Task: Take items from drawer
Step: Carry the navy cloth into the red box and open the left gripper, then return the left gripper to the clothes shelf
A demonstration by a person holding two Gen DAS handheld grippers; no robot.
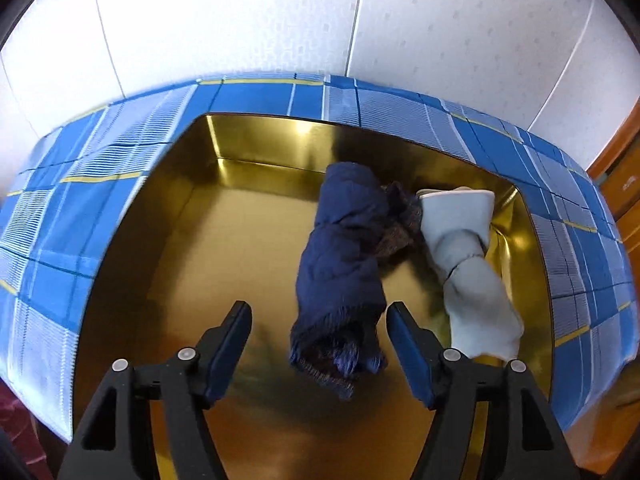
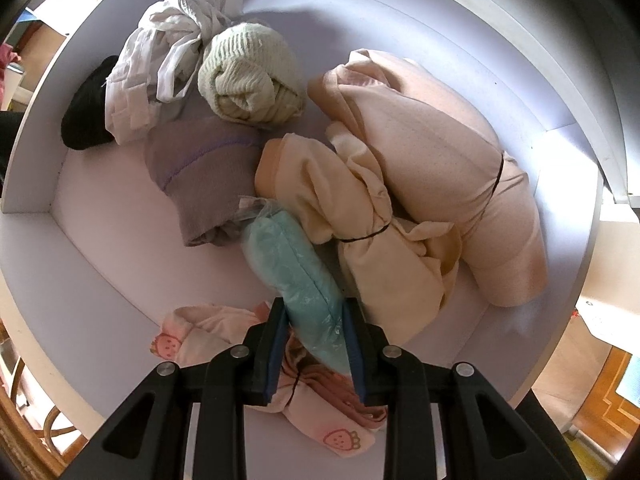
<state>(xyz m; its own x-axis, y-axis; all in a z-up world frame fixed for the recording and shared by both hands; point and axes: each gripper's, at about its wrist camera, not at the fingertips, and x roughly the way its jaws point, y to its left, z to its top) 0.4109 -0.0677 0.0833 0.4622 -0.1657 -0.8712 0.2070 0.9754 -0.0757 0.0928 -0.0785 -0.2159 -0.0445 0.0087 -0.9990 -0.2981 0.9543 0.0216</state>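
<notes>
Drawer (image 2: 132, 288), white inside and seen from straight above, holds a jumble of rolled clothing; no brand or readable writing shows on anything. The right gripper (image 2: 315, 346) points down into it, its jaws narrow and pressing on both sides of a mint-green bundle in clear plastic (image 2: 294, 276). Beneath the jaws lies a pale pink roll printed with strawberries (image 2: 320, 412). Crowding the bundle are a cream roll tied with a dark band (image 2: 360, 224), a large peach roll (image 2: 452, 168), a grey-lilac garment (image 2: 200, 176), a ribbed pale-green roll (image 2: 252, 80), a crumpled white cloth (image 2: 176, 40) and a black item (image 2: 88, 108) by the drawer wall.

In the left wrist view, the left gripper (image 1: 319, 334) hovers over a shiny gold box (image 1: 184, 240) standing on a blue checked cloth (image 1: 80, 184) that covers the surface. Its jaws stand wide with nothing pressed between them. A navy fringed roll (image 1: 344, 256) lies in the box, just ahead of the jaws, with a light-blue roll (image 1: 468, 256) beside it.
</notes>
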